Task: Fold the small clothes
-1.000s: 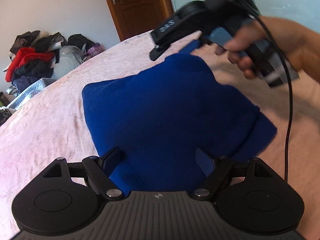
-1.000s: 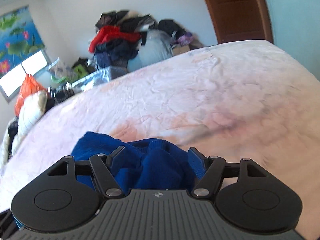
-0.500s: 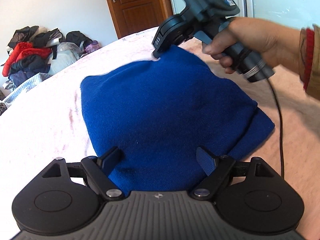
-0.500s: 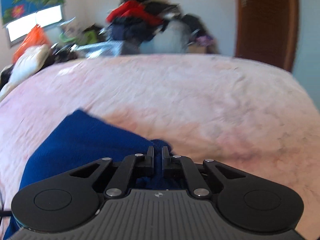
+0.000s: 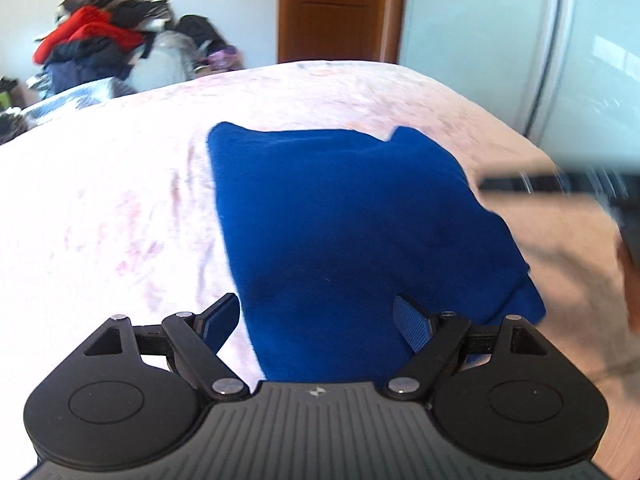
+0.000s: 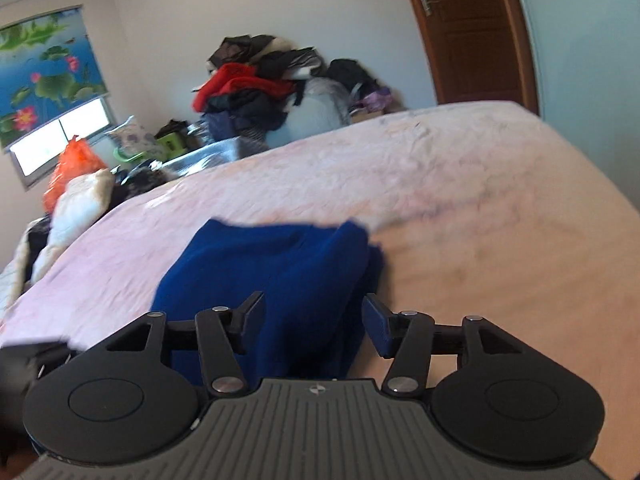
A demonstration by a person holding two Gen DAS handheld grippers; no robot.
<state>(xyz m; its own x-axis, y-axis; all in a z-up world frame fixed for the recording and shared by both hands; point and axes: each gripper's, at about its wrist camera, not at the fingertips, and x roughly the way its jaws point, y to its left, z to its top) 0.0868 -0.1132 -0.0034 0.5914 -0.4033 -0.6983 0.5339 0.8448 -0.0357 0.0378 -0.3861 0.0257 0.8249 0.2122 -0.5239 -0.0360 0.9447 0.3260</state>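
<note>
So the blue knit beanie is lying flat on the pink bedspread, and both grippers sit at its near end with nothing in them. The left gripper has its jaws spread wide, and the beanie's near edge runs right between them — the left fingertip sits off the fabric over bare bedspread, the right one over the knit, though whether either is touching it can't be told from here. The right gripper is spread open too, with the beanie directly ahead of it and its right-hand folded edge falling between the fingers. In the left wrist view the beanie's long axis runs straight away from the gripper, toward the wooden door: the wider end flares out to the right near the fingers, while the far end has a little raised corner sticking up. From that same view, the right gripper is only a dark blurred streak off to the right, so it looks further out than the left one. The left hand seems better placed for the next fold — it's already straddling the near edge, so a pinch there and a carry along the long axis toward the far end would do it.
</note>
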